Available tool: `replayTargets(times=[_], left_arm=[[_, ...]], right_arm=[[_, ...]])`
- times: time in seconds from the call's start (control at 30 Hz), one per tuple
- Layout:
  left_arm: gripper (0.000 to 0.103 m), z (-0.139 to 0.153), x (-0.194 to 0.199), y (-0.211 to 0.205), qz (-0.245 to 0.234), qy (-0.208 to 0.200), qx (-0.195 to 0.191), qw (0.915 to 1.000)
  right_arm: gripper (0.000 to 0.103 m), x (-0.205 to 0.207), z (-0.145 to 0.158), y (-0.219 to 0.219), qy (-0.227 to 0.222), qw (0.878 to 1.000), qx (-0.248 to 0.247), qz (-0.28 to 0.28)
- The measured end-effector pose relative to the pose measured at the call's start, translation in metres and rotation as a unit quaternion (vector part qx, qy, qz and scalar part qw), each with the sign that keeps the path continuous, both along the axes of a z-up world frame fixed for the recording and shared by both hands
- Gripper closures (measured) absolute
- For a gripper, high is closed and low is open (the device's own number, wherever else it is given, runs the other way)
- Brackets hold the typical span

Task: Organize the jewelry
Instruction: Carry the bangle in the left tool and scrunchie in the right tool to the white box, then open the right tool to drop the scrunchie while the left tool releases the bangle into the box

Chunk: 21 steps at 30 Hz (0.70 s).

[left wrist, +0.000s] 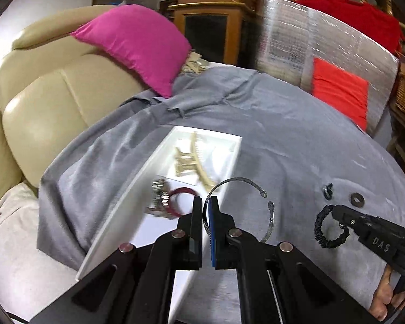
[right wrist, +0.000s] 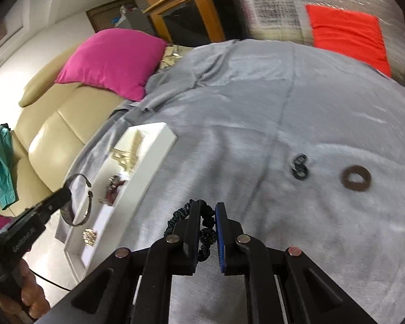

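My left gripper (left wrist: pixel 207 202) is shut on a thin silver open bangle (left wrist: pixel 237 180) and holds it above the right rim of the white tray (left wrist: pixel 137 186). The tray holds a cream hair claw (left wrist: pixel 191 162), a red bangle (left wrist: pixel 179 202) and a silver watch (left wrist: pixel 159 191). My right gripper (right wrist: pixel 208 210) is shut on a black scrunchie (right wrist: pixel 205 236) and holds it just over the grey cloth (right wrist: pixel 256 108). It also shows in the left wrist view (left wrist: pixel 328 226). A small dark hair tie (right wrist: pixel 299 167) and a brown ring (right wrist: pixel 355 178) lie on the cloth ahead.
A cream sofa (left wrist: pixel 40 102) with a magenta cushion (left wrist: pixel 137 43) stands to the left. A foil-wrapped panel (left wrist: pixel 310 54) with a red cloth (left wrist: pixel 340 89) is at the back right. A wooden cabinet (left wrist: pixel 205 27) stands behind.
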<state>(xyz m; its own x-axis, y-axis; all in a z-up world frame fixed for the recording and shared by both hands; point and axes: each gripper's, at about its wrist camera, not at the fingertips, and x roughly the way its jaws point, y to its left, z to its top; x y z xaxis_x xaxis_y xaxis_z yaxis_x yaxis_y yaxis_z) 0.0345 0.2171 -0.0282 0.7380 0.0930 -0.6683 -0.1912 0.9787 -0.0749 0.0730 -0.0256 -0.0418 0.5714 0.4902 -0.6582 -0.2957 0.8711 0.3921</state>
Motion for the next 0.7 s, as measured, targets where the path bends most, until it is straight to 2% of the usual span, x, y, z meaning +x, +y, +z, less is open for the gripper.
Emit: replayTargets(times=[0.23, 0.4, 0.57, 0.7], left_arm=[[0.099, -0.002, -0.014, 0.057, 0.055, 0.004, -0.025, 0.9982], [0.099, -0.006, -0.036, 0.084, 0.076, 0.013, -0.034, 0.9964], [0.099, -0.011, -0.062, 0.101, 0.071, 0.021, -0.026, 0.997], [0.099, -0.022, -0.07, 0.109, 0.036, 0.046, -0.044, 0.9973]], right_arm=[[0.091, -0.002, 0.03, 0.049, -0.032, 0.999, -0.003, 0.039], [0.091, -0.003, 0.043, 0.076, -0.038, 0.998, 0.003, 0.057], [0.091, -0.007, 0.049, 0.113, -0.041, 0.995, -0.012, 0.093], [0.091, -0.013, 0.043, 0.147, -0.039, 0.991, -0.029, 0.121]])
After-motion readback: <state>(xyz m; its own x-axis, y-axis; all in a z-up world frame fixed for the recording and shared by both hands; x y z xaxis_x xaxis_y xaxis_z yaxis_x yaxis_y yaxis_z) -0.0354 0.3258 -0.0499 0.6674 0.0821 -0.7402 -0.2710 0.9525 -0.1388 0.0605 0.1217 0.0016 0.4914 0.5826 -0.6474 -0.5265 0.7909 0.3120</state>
